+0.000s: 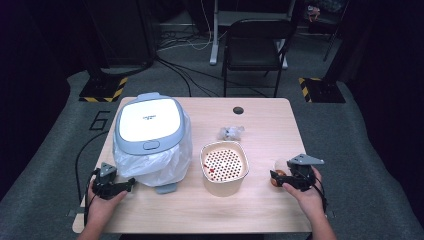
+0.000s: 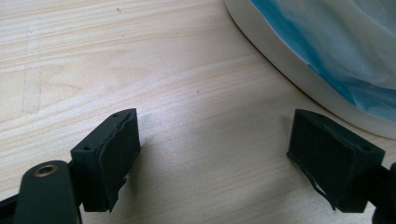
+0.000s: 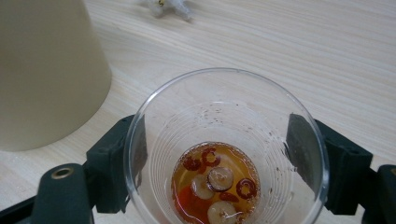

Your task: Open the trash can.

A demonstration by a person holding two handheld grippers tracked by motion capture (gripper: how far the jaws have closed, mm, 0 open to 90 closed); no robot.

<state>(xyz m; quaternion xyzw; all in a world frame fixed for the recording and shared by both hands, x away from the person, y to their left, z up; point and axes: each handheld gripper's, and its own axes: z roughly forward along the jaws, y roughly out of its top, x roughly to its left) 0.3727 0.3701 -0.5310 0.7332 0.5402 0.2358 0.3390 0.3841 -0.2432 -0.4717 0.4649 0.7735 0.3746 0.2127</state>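
Note:
A clear plastic cup [image 3: 224, 112] holds a little amber liquid with red and pale slices at its bottom. My right gripper [image 3: 217, 156] is shut on it, one black jaw against each side of its wall. In the high view that cup [image 1: 278, 172] stands at the table's right, in the right gripper [image 1: 275, 179]. A beige strainer bowl [image 1: 224, 146] with a perforated inner floor sits mid-table, left of the cup. My left gripper [image 1: 131, 184] rests open on the table by the bin [image 1: 149, 120]. Between its fingers [image 2: 116, 149] is only bare wood.
The bin has a grey-blue lid and a white bag liner [image 2: 345, 37] hanging over its pale base [image 2: 289, 70]. A crumpled clear wrapper [image 1: 230, 132] lies behind the strainer bowl [image 3: 46, 70]. A black chair [image 1: 255, 45] stands beyond the table's far edge.

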